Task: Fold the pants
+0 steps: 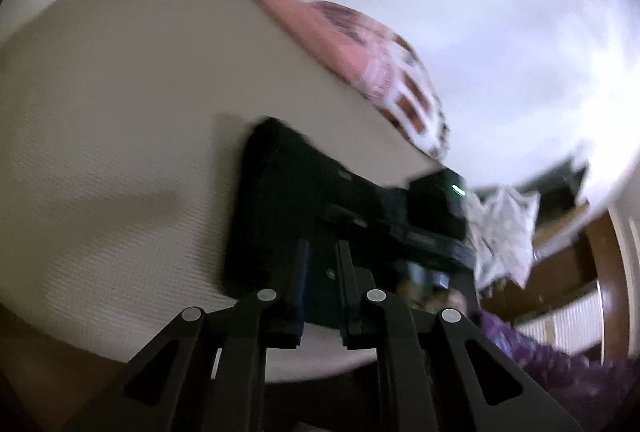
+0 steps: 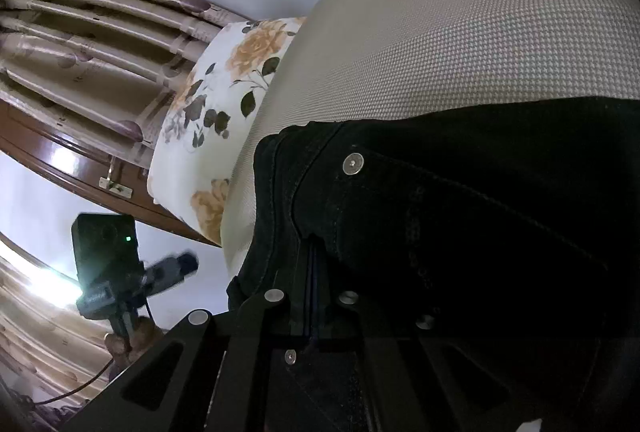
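Black jeans [image 1: 288, 200] lie on a beige woven bed cover [image 1: 120, 152]. My left gripper [image 1: 324, 246] hovers just above them, blurred, its fingers close together with only dark denim showing behind the narrow gap. From the right wrist view, the left gripper [image 2: 192, 265] is held by a hand [image 2: 132, 344] to the left of the jeans [image 2: 460, 212], with bare wall between its tips and the cloth. My right gripper [image 2: 314, 252] is shut on the jeans' near edge by a seam, below a metal rivet [image 2: 354, 164]. Its camera box [image 1: 440, 192] shows past the jeans' far side.
A floral pillow [image 2: 224, 80] lies at the edge of the bed cover [image 2: 460, 32]. A pink patterned cloth [image 1: 360, 48] sits beyond the jeans. Striped curtains [image 2: 80, 40] hang over a brown wooden frame [image 2: 60, 168]. Purple fabric [image 1: 540, 360] and a white patterned cloth [image 1: 504, 228] are at the right.
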A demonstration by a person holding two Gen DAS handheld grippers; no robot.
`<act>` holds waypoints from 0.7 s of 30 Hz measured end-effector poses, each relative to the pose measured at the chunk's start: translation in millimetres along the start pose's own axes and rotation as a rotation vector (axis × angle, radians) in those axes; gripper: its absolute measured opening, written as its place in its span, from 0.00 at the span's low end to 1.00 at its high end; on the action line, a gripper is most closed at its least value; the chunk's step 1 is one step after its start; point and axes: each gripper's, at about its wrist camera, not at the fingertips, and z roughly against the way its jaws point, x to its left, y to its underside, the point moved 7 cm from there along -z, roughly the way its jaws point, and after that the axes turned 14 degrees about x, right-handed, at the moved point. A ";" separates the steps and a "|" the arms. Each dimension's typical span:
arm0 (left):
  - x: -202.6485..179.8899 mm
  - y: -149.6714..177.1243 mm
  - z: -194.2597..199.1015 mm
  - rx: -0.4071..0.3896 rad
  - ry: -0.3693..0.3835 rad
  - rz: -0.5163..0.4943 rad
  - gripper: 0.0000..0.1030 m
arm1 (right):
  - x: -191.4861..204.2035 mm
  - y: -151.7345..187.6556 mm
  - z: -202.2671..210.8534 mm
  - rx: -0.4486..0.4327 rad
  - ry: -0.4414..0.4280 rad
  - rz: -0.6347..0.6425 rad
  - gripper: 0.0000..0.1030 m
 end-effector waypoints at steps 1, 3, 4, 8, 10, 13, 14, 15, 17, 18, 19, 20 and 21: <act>-12.4 -0.5 -6.5 0.019 0.006 -0.035 0.20 | -0.3 -0.2 -0.3 0.000 -0.002 -0.002 0.00; -29.2 -4.4 -24.6 0.054 -0.006 -0.091 0.23 | -1.3 -0.7 -0.6 0.000 -0.012 -0.006 0.00; -32.5 -10.2 -36.3 0.064 -0.036 -0.103 0.24 | -1.7 -0.6 -0.5 0.000 -0.016 -0.008 0.00; -31.6 -48.3 -56.2 0.049 0.046 -0.042 0.24 | -2.8 -1.0 -0.2 -0.002 -0.027 -0.012 0.00; -18.5 -67.4 -66.9 0.040 -0.018 -0.018 0.24 | -4.0 -1.3 0.1 -0.002 -0.041 -0.019 0.00; 21.6 -84.5 -89.0 0.061 -0.073 0.085 0.24 | -4.6 -1.4 0.3 -0.001 -0.047 -0.021 0.00; 36.3 -89.8 -89.4 0.031 -0.054 0.128 0.22 | -4.9 -1.5 0.4 0.000 -0.045 -0.021 0.00; 49.0 -91.8 -90.4 0.021 -0.015 0.175 0.10 | -5.2 -1.9 0.9 0.000 -0.046 -0.022 0.00; 70.0 -90.3 -93.3 0.007 0.085 0.283 0.05 | -4.9 -1.9 4.6 -0.007 -0.024 -0.026 0.00; 72.1 -88.7 -92.7 -0.006 0.104 0.293 0.05 | -3.1 -0.2 10.2 -0.025 0.004 -0.029 0.00; 68.8 -87.6 -91.5 -0.021 0.069 0.266 0.05 | 3.7 5.0 22.9 -0.062 0.026 -0.020 0.06; 63.3 -88.0 -90.4 -0.029 0.020 0.230 0.04 | 9.2 10.8 33.7 -0.086 0.041 -0.008 0.24; 56.5 -88.7 -89.6 -0.035 -0.037 0.186 0.04 | 16.0 21.3 48.5 -0.109 0.046 0.016 0.44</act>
